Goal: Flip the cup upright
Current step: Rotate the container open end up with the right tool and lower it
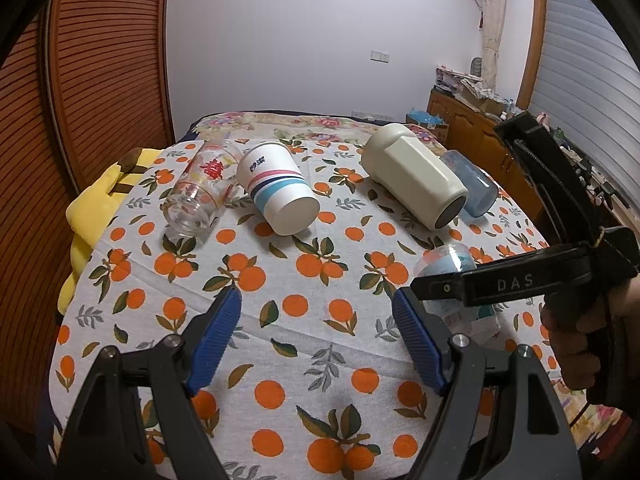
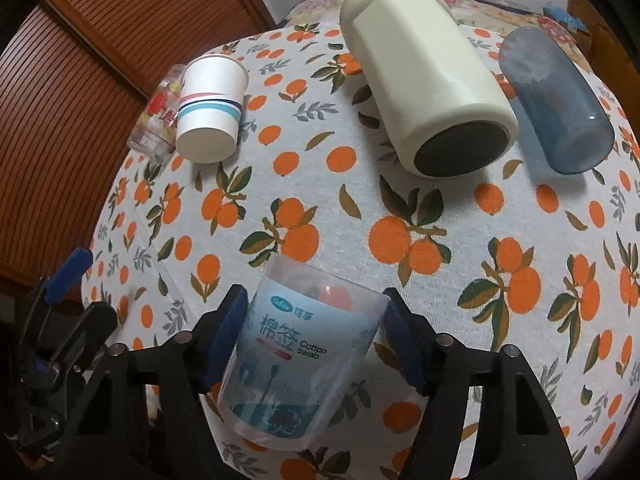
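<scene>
Clear plastic, the cotton-swab cup (image 2: 296,364) lies on its side on the orange-print tablecloth (image 2: 360,216), clamped between the blue pads of the right gripper (image 2: 314,344). Beyond the cup lie a cream tumbler (image 2: 424,80) and a striped paper cup (image 2: 210,110), both tipped over. Beside the cup, the left gripper (image 1: 318,336) hovers with fingers spread, holding nothing.

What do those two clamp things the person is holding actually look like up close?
Both are black plastic frames with angular, triangular cut-outs and silver bolts at the joints. The left tongs end in blue ribbed pads. The right tongs have the same blue pads. The left camera shows "DAS" lettering on the right tool's side. No cables or sleeves are clearly visible.
</scene>
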A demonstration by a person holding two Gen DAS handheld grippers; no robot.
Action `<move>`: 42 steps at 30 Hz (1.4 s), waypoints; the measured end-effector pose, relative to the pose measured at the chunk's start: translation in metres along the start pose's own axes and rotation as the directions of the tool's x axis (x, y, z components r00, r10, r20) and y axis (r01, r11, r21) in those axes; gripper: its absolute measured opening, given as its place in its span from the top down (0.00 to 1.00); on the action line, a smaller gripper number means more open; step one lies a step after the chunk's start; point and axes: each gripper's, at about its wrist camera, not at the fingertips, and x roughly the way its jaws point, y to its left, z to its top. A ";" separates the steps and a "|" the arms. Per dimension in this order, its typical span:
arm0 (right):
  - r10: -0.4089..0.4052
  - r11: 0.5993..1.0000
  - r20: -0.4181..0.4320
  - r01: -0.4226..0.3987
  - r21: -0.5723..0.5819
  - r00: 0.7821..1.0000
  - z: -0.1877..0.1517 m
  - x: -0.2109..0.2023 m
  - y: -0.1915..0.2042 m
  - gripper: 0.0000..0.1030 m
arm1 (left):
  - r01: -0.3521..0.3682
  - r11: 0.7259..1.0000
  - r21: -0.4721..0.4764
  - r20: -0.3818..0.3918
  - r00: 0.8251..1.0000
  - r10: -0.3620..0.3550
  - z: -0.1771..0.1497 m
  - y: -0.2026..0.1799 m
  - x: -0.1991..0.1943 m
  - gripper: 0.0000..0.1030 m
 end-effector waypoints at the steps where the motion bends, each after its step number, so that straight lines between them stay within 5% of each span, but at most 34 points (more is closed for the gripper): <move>1: 0.002 1.000 0.010 -0.002 -0.002 1.000 0.000 -0.002 -0.001 0.34 | -0.001 1.000 -0.002 0.000 1.000 0.001 0.000 0.001 0.000 0.24; 9: -0.043 0.991 0.182 0.065 -0.116 0.982 -0.007 -0.023 0.009 0.35 | -0.004 1.000 -0.009 -0.002 1.000 0.004 -0.001 0.004 0.001 0.24; 16: -0.114 0.953 0.321 0.195 -0.233 0.940 -0.017 -0.041 0.026 0.41 | -0.006 1.000 -0.010 -0.002 1.000 0.006 -0.001 0.004 0.001 0.24; 28: -0.143 0.926 0.336 0.246 -0.287 0.931 -0.026 -0.033 0.034 0.42 | -0.016 1.000 -0.016 0.014 1.000 0.017 0.000 0.008 -0.002 0.24; 42: -0.071 0.955 0.309 0.154 -0.253 0.948 -0.027 -0.031 0.031 0.33 | -0.017 1.000 -0.004 0.064 0.998 0.017 0.004 0.008 -0.015 0.24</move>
